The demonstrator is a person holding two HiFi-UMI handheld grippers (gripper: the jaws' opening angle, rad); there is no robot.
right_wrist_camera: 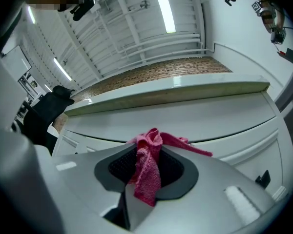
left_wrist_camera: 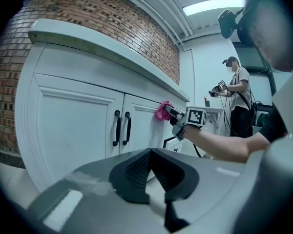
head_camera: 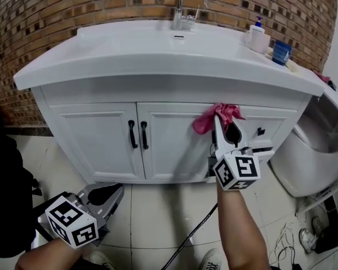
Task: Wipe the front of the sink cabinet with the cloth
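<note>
A white sink cabinet (head_camera: 163, 139) stands against a brick wall, with two doors and black handles (head_camera: 138, 135). My right gripper (head_camera: 218, 118) is shut on a pink cloth (head_camera: 217, 117) and presses it to the top of the cabinet front, right of the handles. In the right gripper view the cloth (right_wrist_camera: 147, 167) hangs between the shut jaws, right against the cabinet front (right_wrist_camera: 185, 123). My left gripper (head_camera: 114, 192) is low at the left, shut and empty, away from the cabinet. From the left gripper view, the cloth (left_wrist_camera: 162, 110) and right gripper (left_wrist_camera: 172, 112) show on the door.
On the countertop (head_camera: 158, 49) are a tap (head_camera: 180, 10), a soap bottle (head_camera: 259, 35) and a blue cup (head_camera: 281, 52). A white toilet (head_camera: 312, 145) stands right of the cabinet. A black cable (head_camera: 191, 235) lies on the tiled floor. Another person (left_wrist_camera: 237, 96) stands in the background.
</note>
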